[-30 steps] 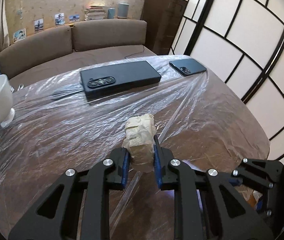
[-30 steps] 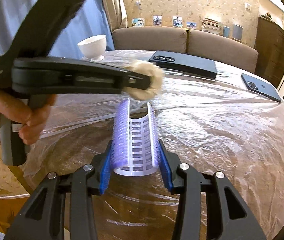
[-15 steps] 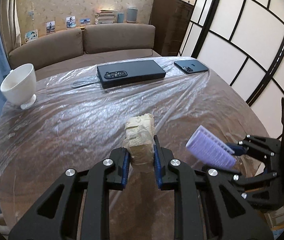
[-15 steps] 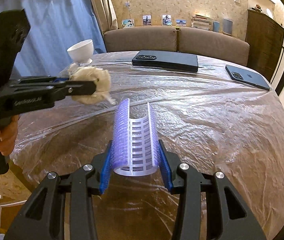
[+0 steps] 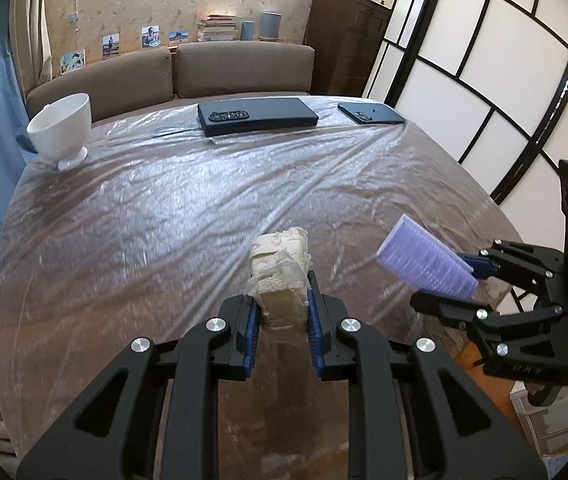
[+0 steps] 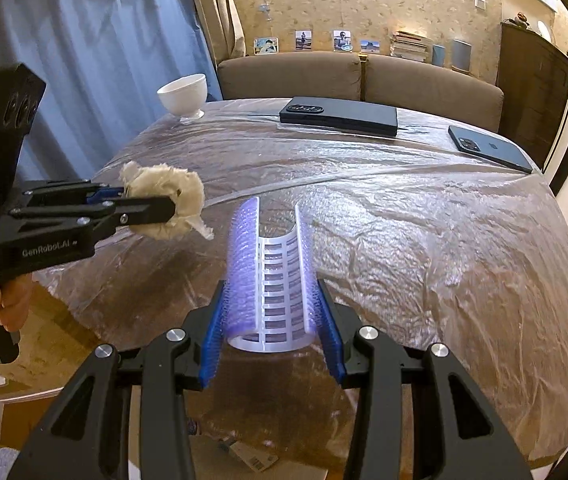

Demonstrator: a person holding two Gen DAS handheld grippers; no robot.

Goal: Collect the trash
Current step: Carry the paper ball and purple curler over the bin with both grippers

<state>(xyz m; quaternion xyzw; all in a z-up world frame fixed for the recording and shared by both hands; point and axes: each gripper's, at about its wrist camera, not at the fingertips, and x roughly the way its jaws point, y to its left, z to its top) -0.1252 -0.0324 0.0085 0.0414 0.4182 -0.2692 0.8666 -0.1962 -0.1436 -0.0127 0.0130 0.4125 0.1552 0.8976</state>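
My left gripper is shut on a crumpled beige tissue wad, held above the near part of the plastic-covered table. From the right wrist view the same tissue wad and left gripper show at the left, over the table's near-left edge. My right gripper is shut on a purple hair roller, a half-cylinder with a white slotted inside. In the left wrist view the purple hair roller and right gripper hang at the right, beside the table edge.
A white footed bowl stands at the far left of the table. A black long case and a dark phone lie at the far side. A brown sofa stands behind. A hand grips the left gripper's handle.
Both grippers have drawn back toward the table's near edge with their loads still held. The left gripper has slid leftward in the right wrist view; the right gripper has come into the left wrist view.
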